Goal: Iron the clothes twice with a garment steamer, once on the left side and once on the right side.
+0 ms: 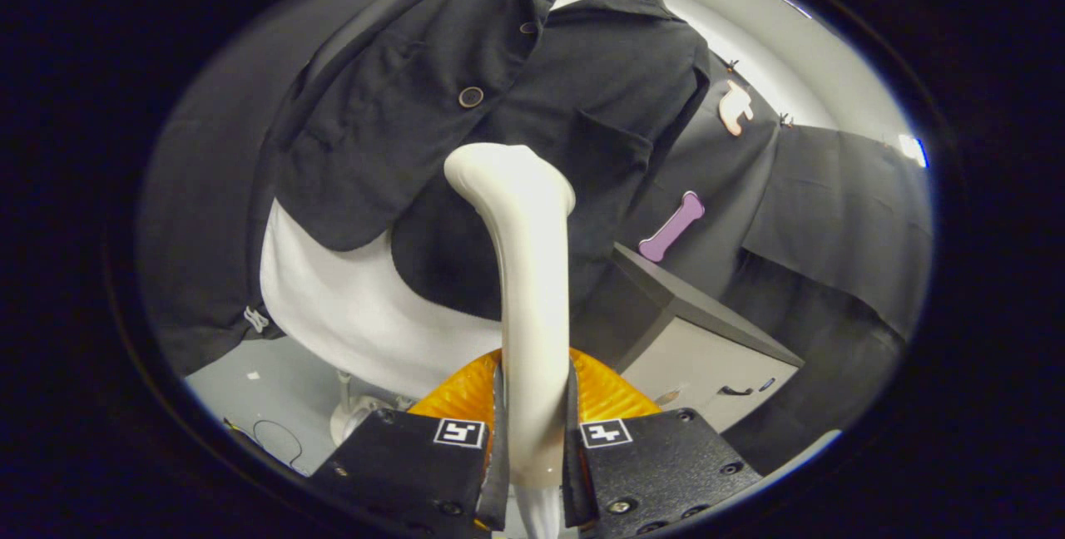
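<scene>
Jacket (pixel 499 106): black, buttoned, hung on a white form, taking up the upper centre of the frame; one lapel and a chest pocket visible, hem falling open at the lower left. White form (pixel 349 306): torso shape under the jacket, bare below the hem at centre left, standing on a white stand (pixel 354 414) on the pale floor (pixel 258 389) at lower left. Cabinet (pixel 707 356): grey top, pale front with a dark handle, at centre right, just right of the steamer. Steamer (pixel 532 289): white, long handle rising up the centre of the frame from between the fingers, its bent head at mid-frame lying against or just before the jacket front, near the pocket; which of the two cannot be told. Tongs (pixel 532 439): black, bottom centre, clenched on the steamer handle, both fingers pressing its sides; each finger block bears a square marker; an orange ribbed part sits behind them. Button (pixel 471 96): dark, round, on the jacket front at upper centre, above the steamer head. Cable (pixel 279 435): thin, dark, looped on the floor at lower left.
</scene>
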Motion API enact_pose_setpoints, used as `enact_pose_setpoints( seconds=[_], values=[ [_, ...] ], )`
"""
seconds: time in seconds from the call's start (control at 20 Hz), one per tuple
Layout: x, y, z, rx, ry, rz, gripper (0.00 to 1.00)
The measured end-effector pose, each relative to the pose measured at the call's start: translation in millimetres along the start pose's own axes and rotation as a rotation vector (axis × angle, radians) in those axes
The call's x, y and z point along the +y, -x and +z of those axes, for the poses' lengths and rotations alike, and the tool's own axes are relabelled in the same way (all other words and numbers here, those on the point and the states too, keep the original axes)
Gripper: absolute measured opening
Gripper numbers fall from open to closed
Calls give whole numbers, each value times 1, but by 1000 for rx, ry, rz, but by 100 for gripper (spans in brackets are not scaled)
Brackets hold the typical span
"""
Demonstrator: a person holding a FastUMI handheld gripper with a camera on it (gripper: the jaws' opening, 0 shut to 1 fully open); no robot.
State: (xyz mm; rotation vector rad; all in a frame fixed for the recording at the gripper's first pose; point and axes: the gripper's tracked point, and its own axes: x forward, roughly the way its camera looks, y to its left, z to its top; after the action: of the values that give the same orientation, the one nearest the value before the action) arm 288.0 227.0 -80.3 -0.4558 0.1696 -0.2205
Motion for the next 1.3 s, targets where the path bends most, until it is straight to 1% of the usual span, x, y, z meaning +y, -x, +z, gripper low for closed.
enact_pose_setpoints(
  seconds=[0.35,0.55,0.75,0.85,1.05,1.3],
  values=[
    [13,5,-40,83,-7,48,29],
    [19,15,-62,144,-38,80,29],
    [10,30,-60,168,-86,76,28],
    [2,39,-48,157,-113,57,28],
    [-12,77,-2,87,-175,18,28],
    [-20,119,92,-32,-247,-17,28]
  ],
)
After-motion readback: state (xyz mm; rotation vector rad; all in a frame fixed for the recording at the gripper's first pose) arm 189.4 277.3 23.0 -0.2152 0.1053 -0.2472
